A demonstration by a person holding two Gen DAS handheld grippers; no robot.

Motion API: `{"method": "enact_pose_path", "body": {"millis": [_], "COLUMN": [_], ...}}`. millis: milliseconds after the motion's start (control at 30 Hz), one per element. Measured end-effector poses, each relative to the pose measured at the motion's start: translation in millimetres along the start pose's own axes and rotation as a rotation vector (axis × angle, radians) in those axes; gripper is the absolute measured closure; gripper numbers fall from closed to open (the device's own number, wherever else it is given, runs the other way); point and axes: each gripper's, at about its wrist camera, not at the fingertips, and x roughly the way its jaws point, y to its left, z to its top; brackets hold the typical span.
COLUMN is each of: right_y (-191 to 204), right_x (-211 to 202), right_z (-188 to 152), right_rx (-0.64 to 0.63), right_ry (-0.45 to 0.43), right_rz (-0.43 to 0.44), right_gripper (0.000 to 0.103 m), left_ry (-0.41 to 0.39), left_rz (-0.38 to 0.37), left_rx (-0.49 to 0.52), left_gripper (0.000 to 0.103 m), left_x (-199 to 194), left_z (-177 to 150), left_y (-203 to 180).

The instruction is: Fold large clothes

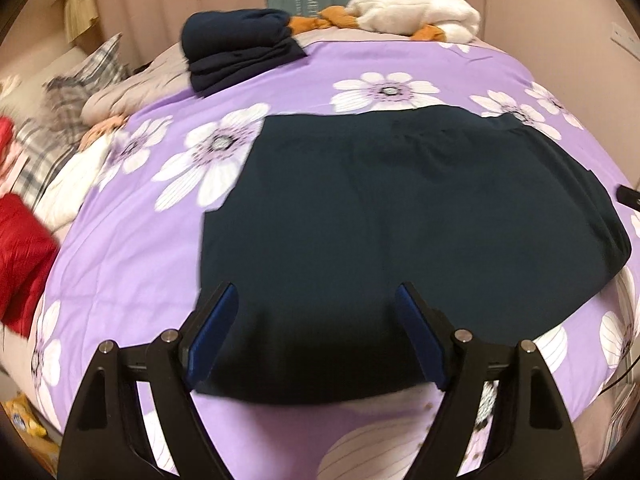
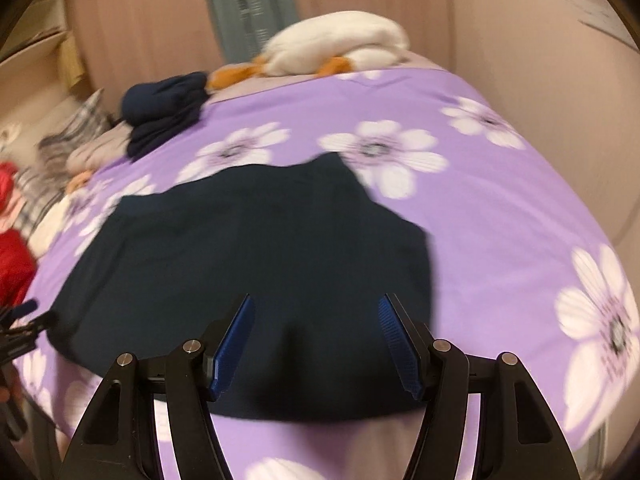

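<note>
A large dark navy garment [image 1: 400,232] lies spread flat on the purple flowered bedspread [image 1: 132,240]. My left gripper [image 1: 316,292] is open and empty, hovering over the garment's near edge. In the right wrist view the same garment [image 2: 260,256] lies on the bedspread [image 2: 500,216], and my right gripper [image 2: 316,304] is open and empty above its near right part. The left gripper [image 2: 24,320] shows at the left edge of that view. A sliver of the right gripper [image 1: 628,194] shows at the right edge of the left wrist view.
A folded dark blue pile [image 1: 236,48] sits at the far left of the bed. A white and orange plush toy [image 1: 412,10] lies at the far edge by the curtain. Plaid cloth [image 1: 68,108] and a red item [image 1: 20,248] lie to the left.
</note>
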Motion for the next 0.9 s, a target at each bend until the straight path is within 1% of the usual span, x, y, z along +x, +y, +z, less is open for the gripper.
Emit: {"method": "enact_pose_path", "body": {"millis": [167, 267, 300, 400, 533, 600, 667, 800, 900], "right_y": [39, 51, 54, 61, 64, 63, 56, 42, 36], "right_x": [29, 47, 52, 71, 100, 111, 126, 139, 143], "right_z": [16, 25, 27, 31, 33, 33, 34, 39, 47], "right_rx": [-0.087, -0.112, -0.115, -0.121, -0.118, -0.113, -0.085, -0.004, 0.006], "right_ry": [0.003, 0.009, 0.015, 0.047, 0.137, 0.173, 0.21, 0.224, 0.218], "right_rz": [0.064, 0.097, 0.106, 0.117, 0.076, 0.048, 0.038, 0.034, 0.004], "right_gripper": [0.039, 0.039, 0.039, 0.039, 0.039, 0.039, 0.039, 0.039, 0.039], "left_ry": [-0.007, 0.01, 0.019, 0.057, 0.12, 0.117, 0.113, 0.119, 0.125], "left_rz": [-0.032, -0.054, -0.058, -0.072, -0.072, -0.072, -0.077, -0.106, -0.104], "left_rx": [0.031, 0.039, 0.039, 0.031, 0.055, 0.068, 0.068, 0.047, 0.042], "left_gripper": [0.031, 0.042, 0.044, 0.044, 0.044, 0.043, 0.042, 0.041, 0.041], "left_x": [16, 29, 35, 53, 74, 76, 76, 78, 77], "left_z": [19, 29, 32, 37, 30, 26, 24, 23, 26], "left_y": [-19, -28, -31, -36, -43, -45, -43, -37, -36]}}
